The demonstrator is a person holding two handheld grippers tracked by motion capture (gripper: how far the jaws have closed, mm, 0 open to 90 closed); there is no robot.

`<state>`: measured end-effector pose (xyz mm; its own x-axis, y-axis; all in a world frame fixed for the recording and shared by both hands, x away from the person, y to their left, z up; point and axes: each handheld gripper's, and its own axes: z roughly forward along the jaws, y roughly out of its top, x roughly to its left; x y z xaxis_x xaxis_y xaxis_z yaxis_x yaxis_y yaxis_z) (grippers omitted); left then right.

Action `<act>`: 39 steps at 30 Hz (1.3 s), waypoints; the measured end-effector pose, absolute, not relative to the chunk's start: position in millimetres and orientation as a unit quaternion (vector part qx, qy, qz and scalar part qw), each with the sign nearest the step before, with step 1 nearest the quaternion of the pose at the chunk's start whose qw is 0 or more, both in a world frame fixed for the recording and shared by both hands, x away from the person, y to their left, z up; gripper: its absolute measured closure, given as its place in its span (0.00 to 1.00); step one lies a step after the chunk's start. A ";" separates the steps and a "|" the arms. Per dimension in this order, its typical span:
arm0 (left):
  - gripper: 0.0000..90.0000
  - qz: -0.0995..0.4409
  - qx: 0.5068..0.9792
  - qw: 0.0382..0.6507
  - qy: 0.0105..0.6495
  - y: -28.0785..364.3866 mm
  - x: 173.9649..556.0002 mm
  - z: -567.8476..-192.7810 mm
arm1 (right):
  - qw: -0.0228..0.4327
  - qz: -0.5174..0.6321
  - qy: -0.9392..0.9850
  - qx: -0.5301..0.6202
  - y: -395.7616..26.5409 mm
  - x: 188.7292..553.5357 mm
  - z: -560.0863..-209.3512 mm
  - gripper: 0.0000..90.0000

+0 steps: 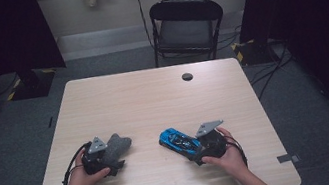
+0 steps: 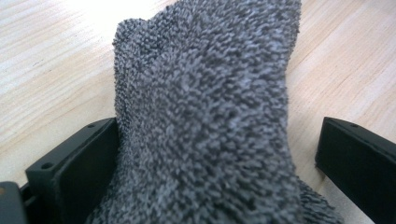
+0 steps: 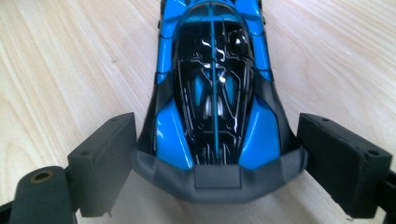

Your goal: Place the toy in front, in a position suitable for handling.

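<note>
Car sits between right claw's spread jaws.

Both tongs low, jaws spread wide

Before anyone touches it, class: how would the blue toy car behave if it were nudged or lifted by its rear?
The blue toy car would probably roll away if it's nudged along its length, assuming the usual wheels. Its glossy shell looks hard and slippery, so the right gripper may slide on it. The rear wing looks thin, possibly fragile under squeezing.
</note>
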<state>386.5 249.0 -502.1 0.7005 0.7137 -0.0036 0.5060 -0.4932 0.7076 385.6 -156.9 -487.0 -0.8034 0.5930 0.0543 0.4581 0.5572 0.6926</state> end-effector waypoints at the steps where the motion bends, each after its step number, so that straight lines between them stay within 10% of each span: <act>1: 0.00 0.147 0.851 0.354 0.358 248.9 386.5 -502.2 | 0.093 0.363 0.877 0.299 -156.9 385.6 -487.0 0.15; 30: 0.00 0.148 0.850 0.354 0.360 248.5 386.1 -502.2 | 0.124 0.365 0.871 0.304 -157.7 375.4 -502.6 0.02; 39: 0.00 0.147 0.849 0.355 0.363 248.1 385.6 -502.4 | 0.131 0.377 0.862 0.312 -158.7 372.9 -501.5 0.16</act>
<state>385.6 248.1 -502.4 0.6929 0.7210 -0.0089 0.5121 -0.4834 0.7100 372.9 -158.7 -501.5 -0.7711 0.6367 0.0097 0.4393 0.5210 0.7318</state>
